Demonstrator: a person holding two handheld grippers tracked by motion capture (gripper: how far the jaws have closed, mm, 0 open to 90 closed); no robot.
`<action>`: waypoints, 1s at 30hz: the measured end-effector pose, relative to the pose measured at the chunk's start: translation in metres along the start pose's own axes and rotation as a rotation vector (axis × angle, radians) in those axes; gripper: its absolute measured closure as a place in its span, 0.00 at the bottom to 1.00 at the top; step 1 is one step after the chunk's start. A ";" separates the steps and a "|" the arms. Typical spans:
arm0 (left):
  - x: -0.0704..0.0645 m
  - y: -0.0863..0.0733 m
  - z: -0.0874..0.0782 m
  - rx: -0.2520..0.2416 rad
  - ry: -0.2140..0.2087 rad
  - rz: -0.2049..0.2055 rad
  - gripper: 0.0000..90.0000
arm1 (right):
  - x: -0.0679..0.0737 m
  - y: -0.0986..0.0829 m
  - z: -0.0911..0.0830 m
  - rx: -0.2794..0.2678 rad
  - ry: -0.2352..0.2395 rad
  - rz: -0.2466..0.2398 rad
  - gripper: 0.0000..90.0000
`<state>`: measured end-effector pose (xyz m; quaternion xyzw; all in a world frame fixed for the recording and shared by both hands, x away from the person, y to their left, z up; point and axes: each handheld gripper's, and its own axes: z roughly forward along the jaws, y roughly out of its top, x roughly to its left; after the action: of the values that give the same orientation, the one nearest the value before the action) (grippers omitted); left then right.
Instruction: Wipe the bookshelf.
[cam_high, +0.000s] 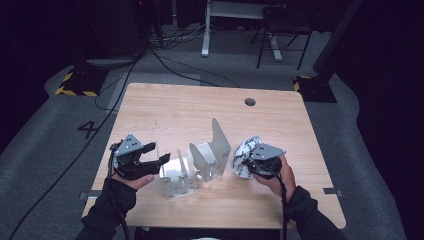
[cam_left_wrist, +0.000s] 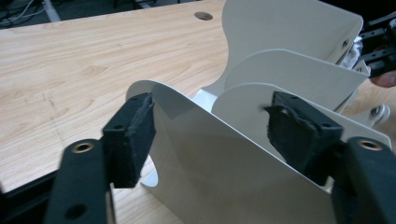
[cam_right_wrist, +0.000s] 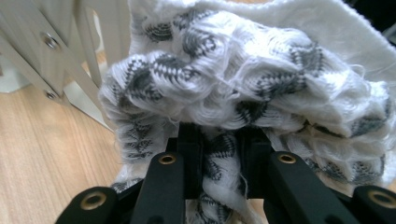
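On the wooden table (cam_high: 165, 107), a white metal divider rack (cam_high: 202, 160) stands near the person's edge, and everything gathers around it. To the rack's left, the left gripper (cam_high: 156, 159) hangs with its jaws spread wide, straddling the nearest curved plate (cam_left_wrist: 210, 158) without quite pressing on it — one pad (cam_left_wrist: 135, 135) sits just off the plate's face, the other (cam_left_wrist: 299, 133) on the far side. To the rack's right, the right gripper (cam_high: 250, 162) has its jaws pinched on a bunched white-and-grey knitted cloth (cam_right_wrist: 243, 93), held just beside the rack's tallest plate (cam_high: 220, 137) and touching or nearly touching the table. My reading is that the cloth is meant to go into one of the rack's slots, and the step in hand is steadying the rack while the bundle is brought up. Next, I'd think, the left jaws should close on that plate so the rack cannot slide, and the right hand lift the cloth over the plate tops and down between two of them — loose loops could snag on an edge.
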<state>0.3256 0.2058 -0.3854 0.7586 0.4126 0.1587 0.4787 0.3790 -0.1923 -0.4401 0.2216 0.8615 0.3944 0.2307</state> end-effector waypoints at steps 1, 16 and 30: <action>0.000 0.000 0.000 0.000 0.000 0.000 0.42 | 0.000 0.000 0.000 0.000 0.000 0.000 0.83; 0.000 0.022 0.042 -0.016 0.016 0.094 0.60 | 0.007 0.020 -0.023 -0.183 0.031 -0.126 0.83; 0.007 0.046 0.071 0.041 -0.077 0.157 0.70 | 0.008 0.011 -0.047 -0.177 0.063 -0.121 0.83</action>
<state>0.3970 0.1598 -0.3824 0.8037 0.3364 0.1579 0.4648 0.3480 -0.2081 -0.4062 0.1355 0.8418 0.4611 0.2458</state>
